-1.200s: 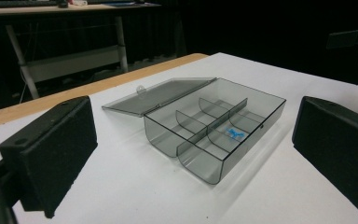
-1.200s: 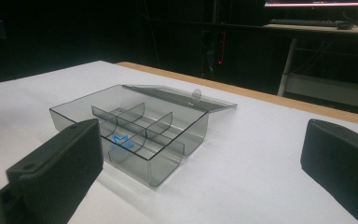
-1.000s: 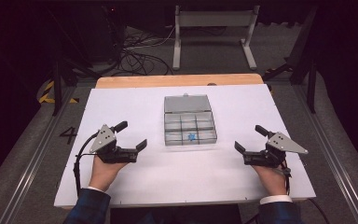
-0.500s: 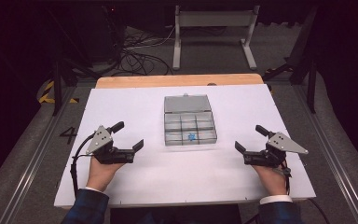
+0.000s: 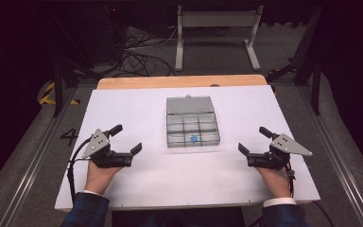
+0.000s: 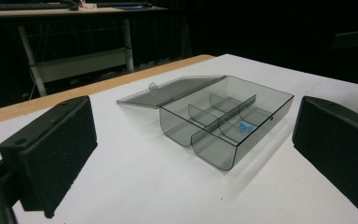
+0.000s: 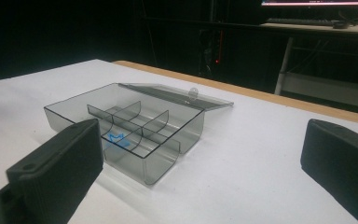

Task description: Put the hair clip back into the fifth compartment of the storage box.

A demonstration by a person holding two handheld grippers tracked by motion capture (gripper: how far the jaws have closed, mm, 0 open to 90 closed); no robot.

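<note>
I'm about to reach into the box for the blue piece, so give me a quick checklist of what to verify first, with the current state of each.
1. Lid folded back, box open: ok.
2. Blue piece lying in a compartment of the near row, reachable from above: ok.
3. Left gripper open and holding nothing: ok.
4. Right gripper open and holding nothing: ok.
5. White table free of clutter between each gripper and the box: ok.
6. Whether the blue piece lies loose or is wedged against a divider: cannot tell.
</note>
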